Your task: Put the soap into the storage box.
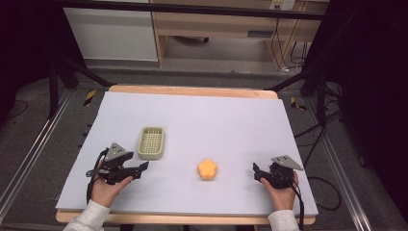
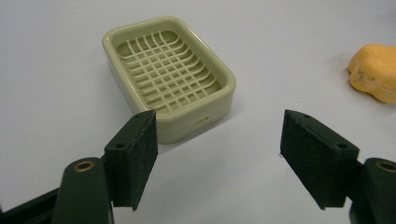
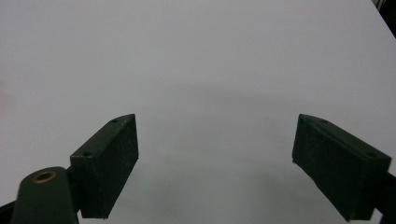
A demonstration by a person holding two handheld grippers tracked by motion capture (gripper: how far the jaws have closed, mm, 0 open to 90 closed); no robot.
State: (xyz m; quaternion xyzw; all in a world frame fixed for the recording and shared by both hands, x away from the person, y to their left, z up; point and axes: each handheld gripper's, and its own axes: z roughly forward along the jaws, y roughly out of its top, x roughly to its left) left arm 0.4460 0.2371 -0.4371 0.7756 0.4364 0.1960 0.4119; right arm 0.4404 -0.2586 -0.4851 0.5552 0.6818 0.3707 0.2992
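Soap dish (image 2: pixel 168 74): pale green, rectangular, lattice floor, lying empty on the lavender table cover (image 1: pixel 231 120) at about 9 o'clock from the table's middle; nearest object to the left gripper.

Sponge (image 1: pixel 207 169): orange, flower-shaped, flat on the cover at about 6 o'clock from centre, well apart from the dish and between the two grippers.

Left gripper (image 2: pixel 219 154): held low at about 8 o'clock, aimed toward the dish's near corner. Jaws apart, nothing between them; one pad (image 2: pixel 135 154) sits just short of the dish rim, not touching as far as can be told.

Right gripper (image 3: pixel 215 163): held at about 4 o'clock, facing bare cover. Jaws apart, empty.

Step in hand, by judgement: approach, with nothing yet grasped; the likely pairing is sponge into dish.

Next move calls for: jaws straddling either the dish wall or the sponge before closing; the sponge is soft and should yield, the dish is light and may skid if nudged.
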